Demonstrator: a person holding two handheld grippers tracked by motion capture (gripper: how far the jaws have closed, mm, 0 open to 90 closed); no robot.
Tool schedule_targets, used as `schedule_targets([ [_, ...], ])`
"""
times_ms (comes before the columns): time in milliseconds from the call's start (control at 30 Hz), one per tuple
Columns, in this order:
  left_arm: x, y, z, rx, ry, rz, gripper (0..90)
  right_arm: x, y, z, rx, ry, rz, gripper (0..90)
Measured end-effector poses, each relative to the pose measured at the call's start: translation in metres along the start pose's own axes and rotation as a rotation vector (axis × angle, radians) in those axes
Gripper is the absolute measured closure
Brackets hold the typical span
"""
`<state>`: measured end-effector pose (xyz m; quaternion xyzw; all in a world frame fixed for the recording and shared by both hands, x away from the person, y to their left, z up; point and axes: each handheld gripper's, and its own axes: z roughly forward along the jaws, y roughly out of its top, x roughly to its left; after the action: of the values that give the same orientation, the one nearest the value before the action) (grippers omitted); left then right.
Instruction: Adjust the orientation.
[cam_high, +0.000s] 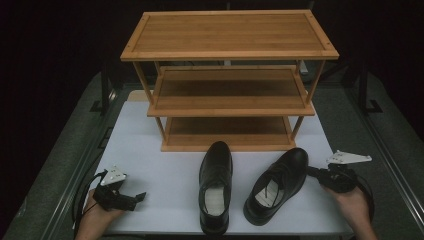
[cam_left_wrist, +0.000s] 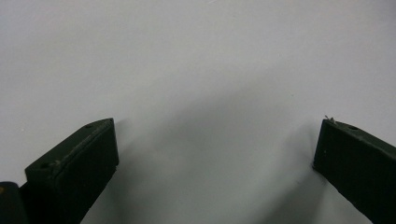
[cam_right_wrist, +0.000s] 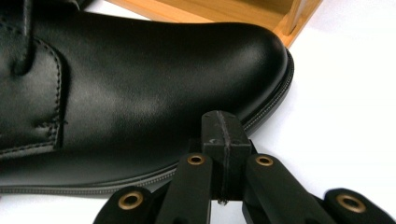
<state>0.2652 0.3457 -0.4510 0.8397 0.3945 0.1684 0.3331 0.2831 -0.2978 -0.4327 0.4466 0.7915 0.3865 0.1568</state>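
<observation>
Both tools sit at the near edge of the desk (cam_high: 150, 145), one in each hand. Left tool (cam_high: 131, 198) lies at the near left corner with its jaws spread wide over bare white surface, nothing between them, as the left gripper view makes plain. Right tool (cam_high: 314, 172) has its jaws pressed together, holding nothing, their tip just beside the toe flank of the right shoe (cam_high: 277, 184); contact cannot be told. That shoe lies directly to the tool's left, its long axis slanting from heel near the person to toe far and rightward, so the right hand is clearly the nearer one. Left shoe (cam_high: 216, 186) stands beside it, pointing straight away. Beyond both stands a three-tier wooden rack (cam_high: 229, 35), its shelves bare. The right gripper view shows the closed jaws, the shoe's welt stitching and the rack's foot close behind the toe; the high view alone gives the shoes' lie.
</observation>
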Motion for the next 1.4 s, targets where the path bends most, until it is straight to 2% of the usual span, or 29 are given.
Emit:
schedule_targets([
  [367, 0.0, 0.0, 0.0, 0.0, 0.0, 0.0, 0.0, -0.002, 0.014, 0.016, -0.002, 0.016, 0.001, 90.0],
  [633, 0.0, 0.0, 0.0, -0.002, 0.0, -0.002, 0.0, -0.002, 0.024, 0.03, -0.019, 0.056, 0.006, 90.0],
  [767, 0.0, 0.0, 0.0, -0.002, 0.0, -0.001, 0.0, -0.001, 0.031, 0.038, -0.011, 0.07, -0.003, 90.0],
  [1200, 0.0, 0.0, 0.0, -0.001, 0.0, -0.002, 0.0, 0.019, 0.059, 0.064, -0.003, 0.125, -0.067, 90.0],
  [1400, 0.0, 0.0, 0.0, -0.002, 0.0, -0.002, 0.0, 0.02, 0.06, 0.067, -0.016, 0.136, -0.056, 90.0],
])
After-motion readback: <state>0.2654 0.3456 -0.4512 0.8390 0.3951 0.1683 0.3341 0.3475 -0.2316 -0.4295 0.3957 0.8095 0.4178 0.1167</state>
